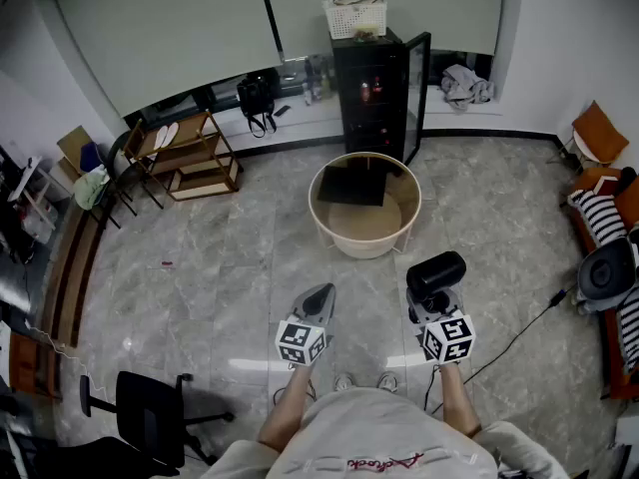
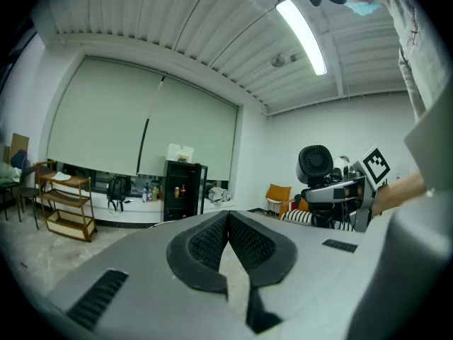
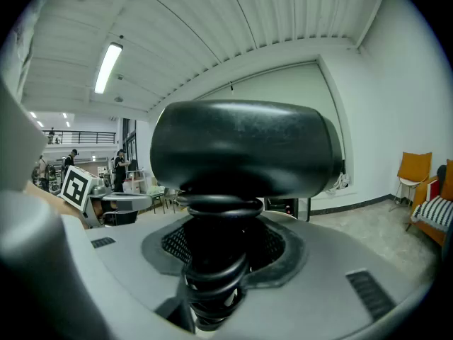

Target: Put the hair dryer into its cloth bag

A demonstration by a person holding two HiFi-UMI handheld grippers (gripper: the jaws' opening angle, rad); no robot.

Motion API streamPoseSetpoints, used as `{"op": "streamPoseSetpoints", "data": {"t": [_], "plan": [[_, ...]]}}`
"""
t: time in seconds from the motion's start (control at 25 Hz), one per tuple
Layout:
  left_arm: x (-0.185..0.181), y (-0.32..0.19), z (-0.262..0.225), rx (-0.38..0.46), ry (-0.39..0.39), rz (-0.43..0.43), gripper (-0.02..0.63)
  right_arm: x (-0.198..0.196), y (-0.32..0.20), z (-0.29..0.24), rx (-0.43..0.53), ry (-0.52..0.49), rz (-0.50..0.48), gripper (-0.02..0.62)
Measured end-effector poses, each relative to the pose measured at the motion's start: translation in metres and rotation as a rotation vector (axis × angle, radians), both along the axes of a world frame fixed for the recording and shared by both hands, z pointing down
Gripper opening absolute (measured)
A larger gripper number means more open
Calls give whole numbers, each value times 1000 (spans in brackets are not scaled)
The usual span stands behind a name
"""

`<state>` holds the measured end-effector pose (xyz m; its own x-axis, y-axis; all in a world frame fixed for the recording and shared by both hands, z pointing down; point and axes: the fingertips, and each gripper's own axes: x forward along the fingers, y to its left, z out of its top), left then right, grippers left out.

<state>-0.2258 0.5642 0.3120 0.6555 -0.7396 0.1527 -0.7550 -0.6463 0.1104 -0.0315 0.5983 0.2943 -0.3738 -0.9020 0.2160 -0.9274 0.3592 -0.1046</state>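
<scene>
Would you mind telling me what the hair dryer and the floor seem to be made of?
The hair dryer looks like black plastic with a satin finish: soft highlights lie on its smooth barrel. The floor looks like polished grey stone or marble-look tile: it is veined and shows a bright reflection.

In the right gripper view the hair dryer [image 3: 244,151] stands between the jaws of the right gripper [image 3: 219,261]. Its handle, with dark coils [image 3: 212,275] wound on it, covers most of both pads, and the handle's lower end is lost behind the gripper body. The dryer's head hides the room straight ahead of this gripper. Well ahead of it, in the head view, a dark flat thing [image 1: 351,185] lies in a round tub [image 1: 364,245]; what it is cannot be told. Far to this gripper's left, some people [image 3: 71,160] are too small to make out.
</scene>
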Motion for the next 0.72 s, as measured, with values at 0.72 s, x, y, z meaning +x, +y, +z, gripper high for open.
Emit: {"op": "streamPoseSetpoints", "data": {"t": [0.72], "plan": [[64,-6,1,9,-10,-11,31,60,-7,0,10,-3,-35,196]]}}
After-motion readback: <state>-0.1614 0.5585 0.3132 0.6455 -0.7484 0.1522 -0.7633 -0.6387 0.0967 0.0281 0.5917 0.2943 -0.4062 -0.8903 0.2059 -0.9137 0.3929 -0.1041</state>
